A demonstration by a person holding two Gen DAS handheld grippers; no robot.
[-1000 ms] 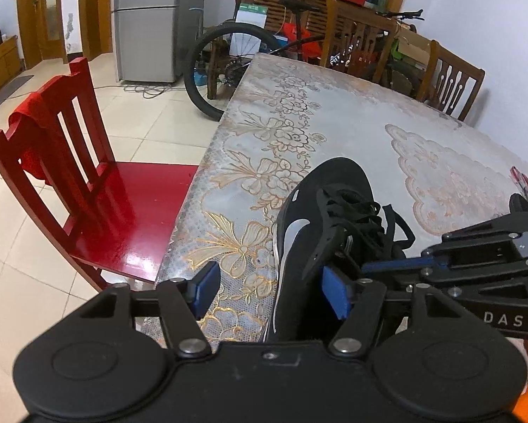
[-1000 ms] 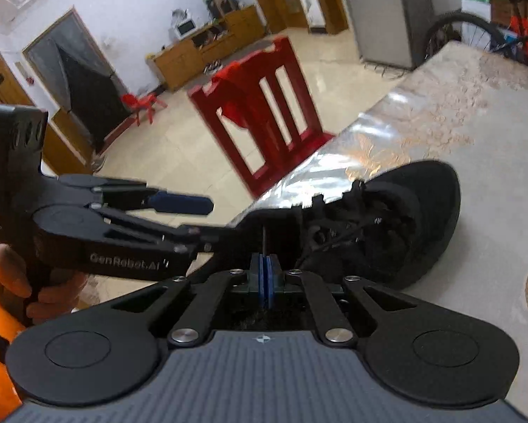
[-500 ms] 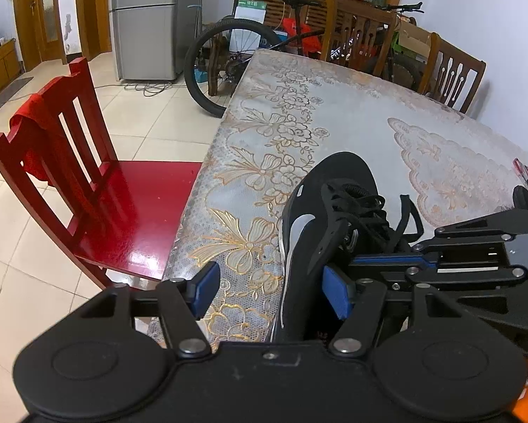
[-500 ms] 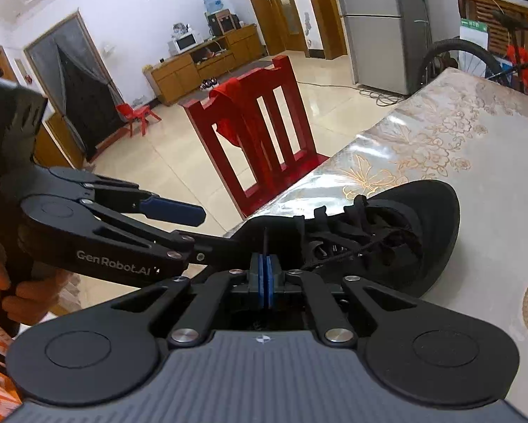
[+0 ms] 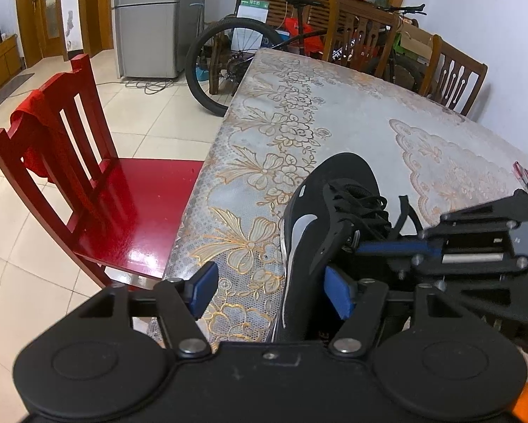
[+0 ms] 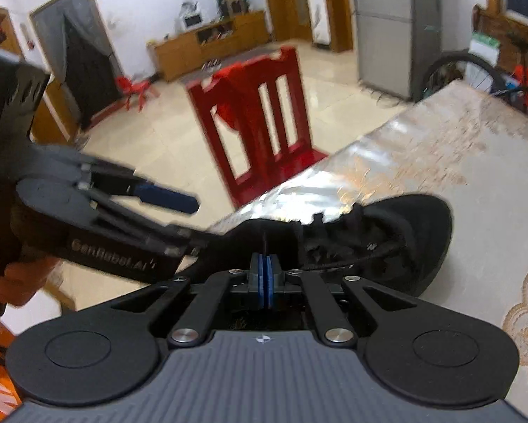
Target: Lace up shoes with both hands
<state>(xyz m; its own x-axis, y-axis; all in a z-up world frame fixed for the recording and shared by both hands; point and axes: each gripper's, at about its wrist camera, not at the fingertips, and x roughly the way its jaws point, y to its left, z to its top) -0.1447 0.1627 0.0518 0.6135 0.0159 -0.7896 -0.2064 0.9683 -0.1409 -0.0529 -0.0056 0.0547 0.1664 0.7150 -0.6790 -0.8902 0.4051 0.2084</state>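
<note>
A black sneaker with a white swoosh and black laces lies on the table near its left edge; it also shows in the right wrist view. My left gripper is open around the shoe's heel side, with one blue pad by the collar. My right gripper is shut on a thin black lace that rises from between its pads. It reaches in from the right in the left wrist view, over the shoe's opening.
The table carries a floral plastic cloth. A red chair stands close to the table's left edge. A bicycle, wooden chairs and a fridge stand at the far end.
Both grippers have shifted slightly with the shoe, and the right wrist view has swung and blurred. The right stays shut on the lace and the left stays open.
</note>
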